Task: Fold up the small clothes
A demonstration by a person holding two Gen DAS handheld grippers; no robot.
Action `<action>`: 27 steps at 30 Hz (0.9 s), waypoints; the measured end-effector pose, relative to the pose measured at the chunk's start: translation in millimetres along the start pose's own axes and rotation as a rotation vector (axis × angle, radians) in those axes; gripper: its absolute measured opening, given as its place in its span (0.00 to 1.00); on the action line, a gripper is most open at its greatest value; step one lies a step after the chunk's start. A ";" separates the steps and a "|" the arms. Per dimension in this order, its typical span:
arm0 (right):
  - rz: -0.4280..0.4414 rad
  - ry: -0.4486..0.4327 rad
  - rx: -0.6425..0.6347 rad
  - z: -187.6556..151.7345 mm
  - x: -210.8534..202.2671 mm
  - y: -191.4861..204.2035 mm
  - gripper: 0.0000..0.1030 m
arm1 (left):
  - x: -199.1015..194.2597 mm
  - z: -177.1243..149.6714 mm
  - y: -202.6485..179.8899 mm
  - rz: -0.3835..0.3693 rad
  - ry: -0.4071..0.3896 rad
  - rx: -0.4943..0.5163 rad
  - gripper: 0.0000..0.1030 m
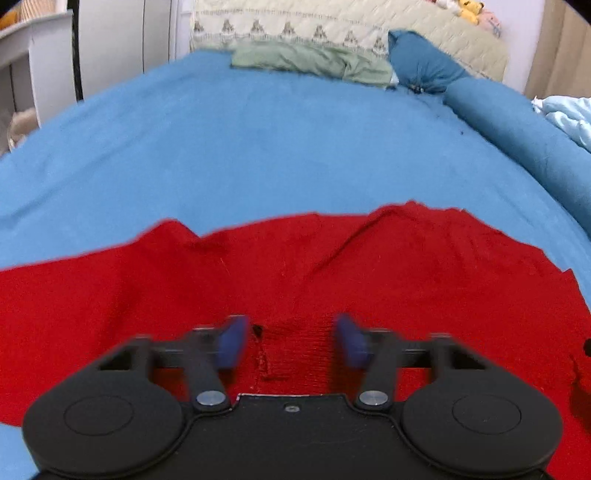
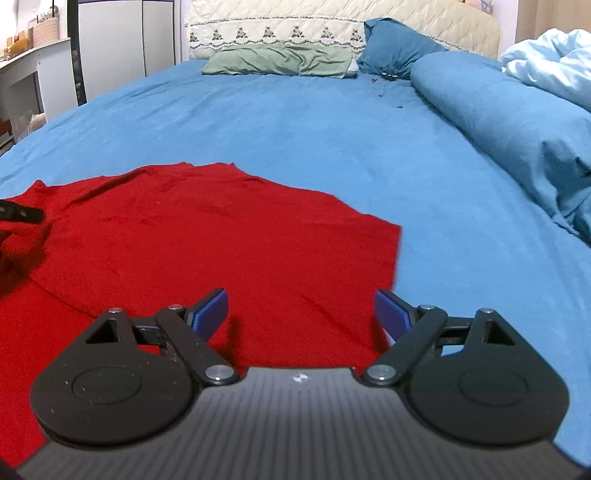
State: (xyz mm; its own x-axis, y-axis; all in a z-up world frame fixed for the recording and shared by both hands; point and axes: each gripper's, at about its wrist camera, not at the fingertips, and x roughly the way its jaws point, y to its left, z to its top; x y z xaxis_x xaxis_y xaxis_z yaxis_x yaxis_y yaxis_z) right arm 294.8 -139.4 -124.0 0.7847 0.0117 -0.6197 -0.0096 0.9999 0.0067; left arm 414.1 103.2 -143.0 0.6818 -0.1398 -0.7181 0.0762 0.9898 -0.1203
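Observation:
A small red knitted garment point(image 1: 332, 266) lies spread on the blue bed sheet point(image 1: 258, 147). My left gripper point(image 1: 291, 341) is open, low over the garment's near edge, with a ribbed band between its blue pads point(image 1: 231, 343). In the right wrist view the same red garment point(image 2: 192, 236) lies flat. My right gripper point(image 2: 301, 314) is open over its near right corner, the right pad point(image 2: 391, 314) at the garment's right edge. The left gripper's black body point(image 2: 18, 216) shows at the far left of that view.
A green pillow point(image 2: 280, 59) and a dark blue pillow point(image 2: 395, 44) lie at the quilted headboard point(image 2: 295, 22). A rolled blue duvet point(image 2: 517, 122) runs along the right side, a pale blue blanket point(image 2: 554, 62) behind it. White furniture point(image 2: 33, 74) stands left of the bed.

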 end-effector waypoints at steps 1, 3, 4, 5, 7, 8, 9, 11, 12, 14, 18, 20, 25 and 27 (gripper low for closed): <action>0.000 0.001 -0.003 0.1 2.3 1.6 0.99 | -1.4 -1.6 -0.4 0.001 -0.017 0.003 0.09; -0.005 0.000 -0.015 0.3 3.9 5.2 0.99 | -21.2 -10.2 -9.9 0.018 -0.151 0.048 0.09; -0.009 -0.004 -0.020 0.2 3.8 5.3 0.99 | -30.3 -16.2 -18.3 0.031 -0.224 0.091 0.10; -0.009 -0.008 -0.022 0.2 4.1 5.2 0.99 | -39.0 -23.7 -25.7 0.069 -0.292 0.147 0.20; -0.001 -0.014 -0.023 -1.4 6.7 3.9 0.99 | -43.0 -32.8 -33.5 0.152 -0.326 0.195 0.38; 0.005 -0.017 -0.025 -2.6 8.4 3.0 0.99 | -43.4 -36.3 -33.0 0.176 -0.325 0.191 0.57; 0.009 -0.015 -0.027 -4.3 9.9 3.3 0.99 | -45.3 -38.8 -31.2 0.170 -0.324 0.178 0.63; 0.022 -0.011 -0.027 -7.9 11.2 3.6 0.99 | -51.7 -43.0 -28.0 0.111 -0.339 0.165 0.69; 0.031 -0.013 -0.028 -9.6 11.2 3.9 0.99 | -53.2 -43.7 -29.3 0.074 -0.332 0.167 0.69; 0.049 -0.019 -0.035 -13.9 10.9 4.4 0.99 | -50.7 -43.4 -34.2 -0.010 -0.290 0.190 0.70; 0.043 0.039 -0.034 -26.9 20.1 -3.7 0.99 | -18.3 -34.2 -38.2 -0.052 -0.152 0.182 0.73; 0.070 0.038 0.023 -35.0 18.4 -17.1 0.99 | 4.1 -27.7 -28.6 -0.015 -0.101 0.132 0.73; 0.076 0.038 -0.019 -40.9 10.1 -18.2 0.99 | 6.4 -20.5 -16.3 -0.042 -0.104 0.078 0.77; 0.076 0.038 -0.022 -36.2 7.6 -17.9 1.00 | -4.7 -21.0 -22.0 -0.035 -0.110 0.079 0.77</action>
State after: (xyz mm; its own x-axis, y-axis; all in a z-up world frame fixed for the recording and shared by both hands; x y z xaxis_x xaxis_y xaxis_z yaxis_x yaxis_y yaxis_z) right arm 278.5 -157.2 -157.2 0.7569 0.0868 -0.6477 -0.0820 0.9959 0.0377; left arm 393.9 81.5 -151.3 0.7534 -0.1744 -0.6341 0.1554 0.9841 -0.0861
